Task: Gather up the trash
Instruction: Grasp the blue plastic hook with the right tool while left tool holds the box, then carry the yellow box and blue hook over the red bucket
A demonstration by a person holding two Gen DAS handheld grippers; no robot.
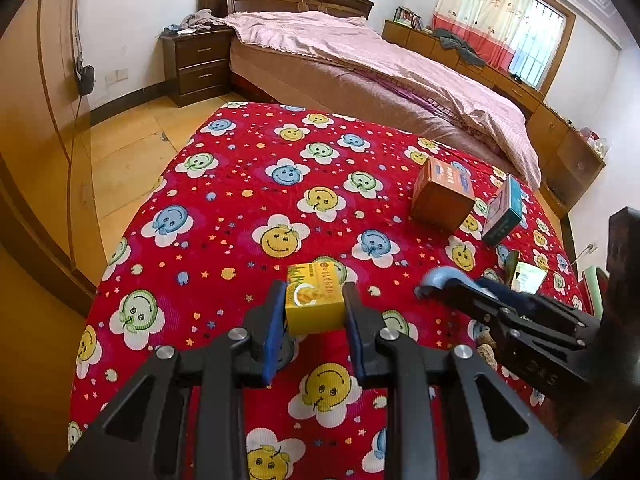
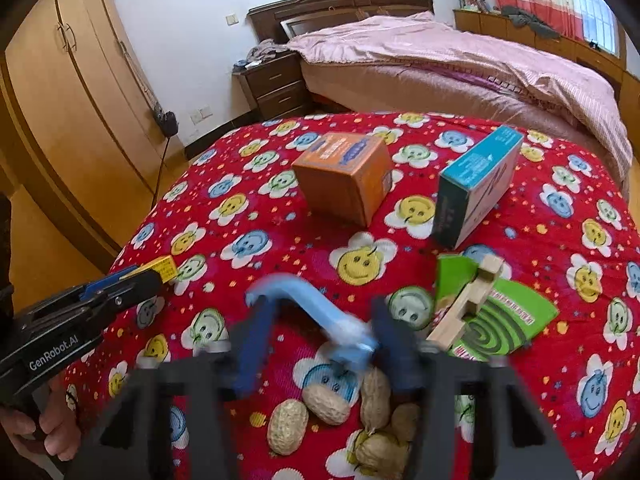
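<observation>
My left gripper [image 1: 314,294] is shut on a small yellow box [image 1: 314,304], which its blue pads [image 1: 274,320] squeeze from both sides just above the red smiley-flower cloth [image 1: 240,200]. The same box [image 2: 164,269] shows at that gripper's tip [image 2: 148,278] at the left of the right wrist view. My right gripper [image 2: 320,306], blurred, is shut on a curved light-blue plastic piece [image 2: 312,308] that spans from one finger to the other. It shows again as the blue piece [image 1: 438,276] at the right gripper's tip [image 1: 434,288]. Several peanuts [image 2: 328,400] lie under it.
An orange box [image 2: 344,176] and a teal box [image 2: 476,184] stand further back on the cloth. A green spiral-print packet [image 2: 508,316] with a wooden piece [image 2: 468,304] on it lies to the right. A bed [image 1: 400,68], a nightstand [image 1: 198,64] and a wardrobe [image 1: 36,120] surround the table.
</observation>
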